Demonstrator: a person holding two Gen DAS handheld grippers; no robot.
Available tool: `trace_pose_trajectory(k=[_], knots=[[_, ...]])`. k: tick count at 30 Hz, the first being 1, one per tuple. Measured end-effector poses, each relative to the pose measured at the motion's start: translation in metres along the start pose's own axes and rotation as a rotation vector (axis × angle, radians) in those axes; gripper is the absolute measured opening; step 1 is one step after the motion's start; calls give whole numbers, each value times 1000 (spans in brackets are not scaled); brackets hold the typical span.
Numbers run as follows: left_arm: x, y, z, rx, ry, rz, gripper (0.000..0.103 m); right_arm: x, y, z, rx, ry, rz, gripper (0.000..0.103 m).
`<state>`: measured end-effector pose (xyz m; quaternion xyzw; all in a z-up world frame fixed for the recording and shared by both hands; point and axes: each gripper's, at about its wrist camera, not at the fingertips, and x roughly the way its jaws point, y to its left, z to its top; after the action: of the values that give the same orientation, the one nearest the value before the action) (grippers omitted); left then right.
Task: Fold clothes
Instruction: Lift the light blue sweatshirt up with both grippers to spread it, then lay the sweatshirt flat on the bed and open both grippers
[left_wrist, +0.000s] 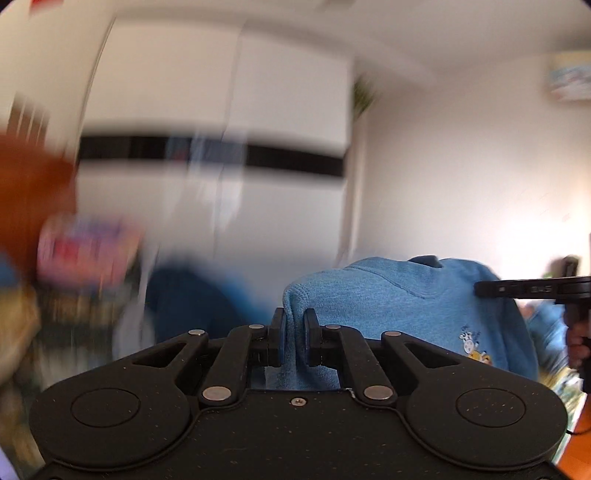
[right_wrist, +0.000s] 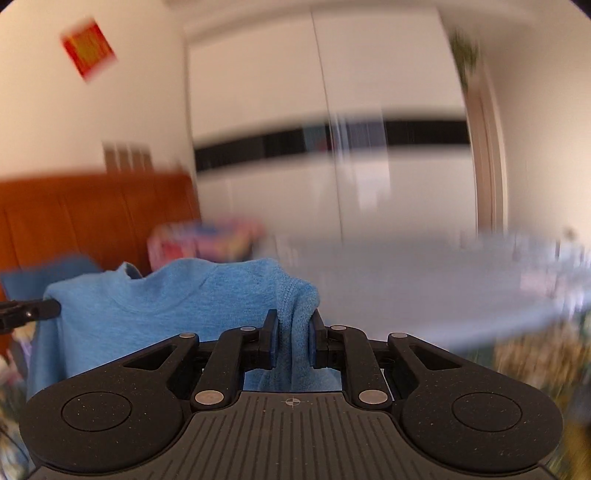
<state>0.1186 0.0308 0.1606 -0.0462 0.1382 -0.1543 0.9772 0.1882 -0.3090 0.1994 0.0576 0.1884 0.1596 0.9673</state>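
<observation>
Your left claw (left_wrist: 294, 338) is pinching a bunched edge of the blue sweater (left_wrist: 406, 306). The soft cloth is squeezed between its two fingers and rises up just past the tips. The rest of the sweater spreads out to the right of this claw, held up in the air. You can see its round neck line up top and a small cartoon patch (left_wrist: 474, 345) lower down, on the far right of the claw.

Your right claw (right_wrist: 293, 338) is also clamped on the blue sweater (right_wrist: 166, 295). A thick fold of cloth is caught between its fingers and hangs down behind them. From this claw the sweater stretches away to the left, with the neck line curving across it.

Each claw shows up in the other's view as a dark bar at the far edge of the sweater, so you hold the sweater by two ends, spread between your claws.

Behind everything is a white wardrobe (right_wrist: 332, 129) with a dark stripe, very blurry. To the left of the right claw is an orange-brown headboard (right_wrist: 92, 218).
</observation>
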Motion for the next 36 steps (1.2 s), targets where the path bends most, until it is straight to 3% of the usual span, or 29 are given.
trace_pose_trajectory(k=[2, 6, 10, 16, 21, 24, 28, 32, 34, 35, 36], knots=[[41, 13, -36, -58, 102, 44, 6, 41, -14, -28, 77, 89, 20, 11], [100, 23, -77, -33, 233, 113, 6, 107, -43, -77, 194, 222, 11, 11], [143, 33, -74, -38, 249, 162, 6, 147, -64, -87, 229, 264, 9, 11], [187, 48, -39, -24, 186, 244, 6, 201, -72, -56, 199, 245, 35, 11], [241, 68, -63, -42, 343, 298, 6, 248, -77, -72, 173, 352, 12, 12], [249, 81, -85, -121, 400, 310, 7, 262, -80, -92, 193, 400, 1, 12], [247, 83, -93, -106, 415, 327, 16, 267, -81, -104, 194, 425, -11, 14], [244, 85, -85, -152, 422, 372, 41, 261, -78, -99, 199, 367, 16, 15], [236, 88, -78, -193, 397, 371, 45, 251, -75, -94, 191, 323, 21, 26], [231, 88, -74, -211, 391, 368, 54, 245, -74, -91, 184, 309, 15, 29], [223, 87, -71, -225, 387, 369, 56, 238, -74, -88, 180, 300, 10, 29]])
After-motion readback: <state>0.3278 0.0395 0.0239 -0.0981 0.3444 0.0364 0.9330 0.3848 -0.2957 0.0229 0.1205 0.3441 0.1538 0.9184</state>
